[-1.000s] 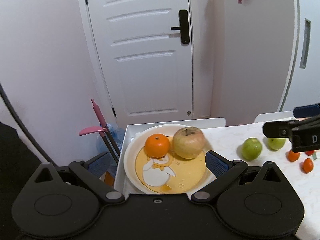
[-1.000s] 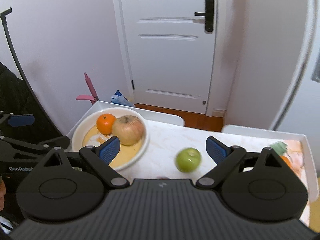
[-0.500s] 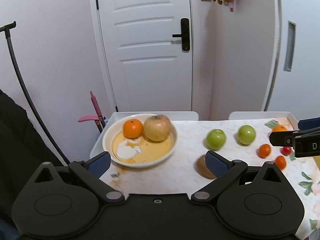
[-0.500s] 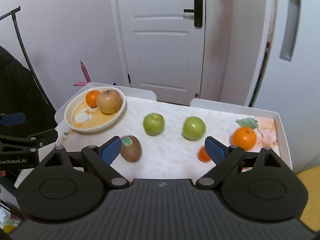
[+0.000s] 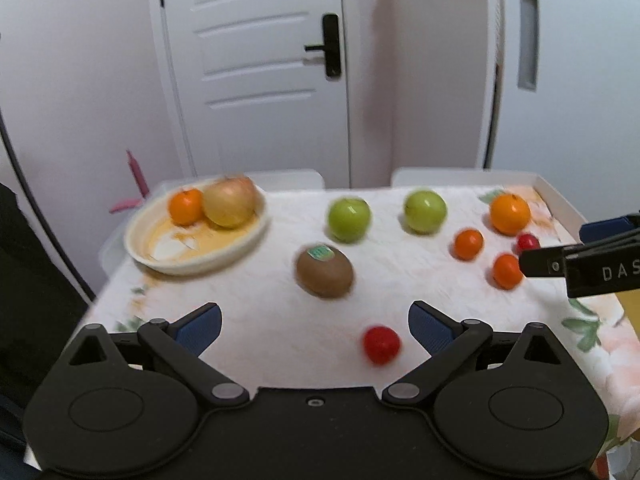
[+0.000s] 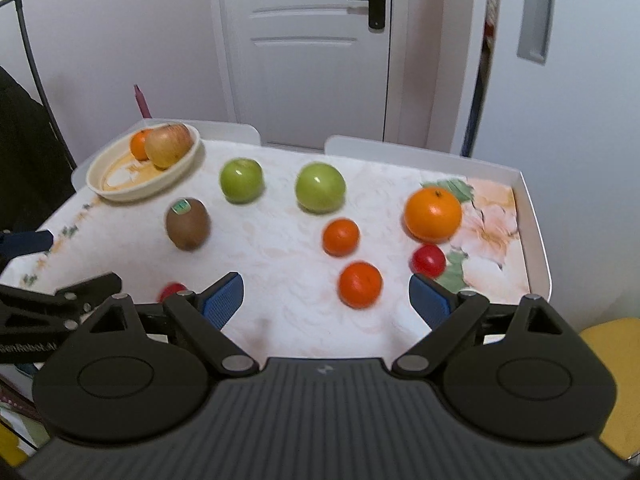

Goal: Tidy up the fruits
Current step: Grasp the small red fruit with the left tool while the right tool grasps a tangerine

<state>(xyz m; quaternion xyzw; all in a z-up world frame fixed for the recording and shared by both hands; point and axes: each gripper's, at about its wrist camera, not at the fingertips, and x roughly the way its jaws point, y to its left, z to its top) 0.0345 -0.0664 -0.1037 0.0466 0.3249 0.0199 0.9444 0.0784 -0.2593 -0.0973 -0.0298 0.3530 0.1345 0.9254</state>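
Loose fruit lies scattered over the tabletop (image 6: pixel 280 248): the kiwi (image 5: pixel 325 271) and green apples (image 6: pixel 241 180) are round and could roll off if I nudge them. My left tongs (image 5: pixel 315 326) and right tongs (image 6: pixel 325 298) both gape wide, empty. The plate (image 5: pixel 192 266) holds only an orange (image 5: pixel 185 206) touching an apple (image 5: pixel 229 201).
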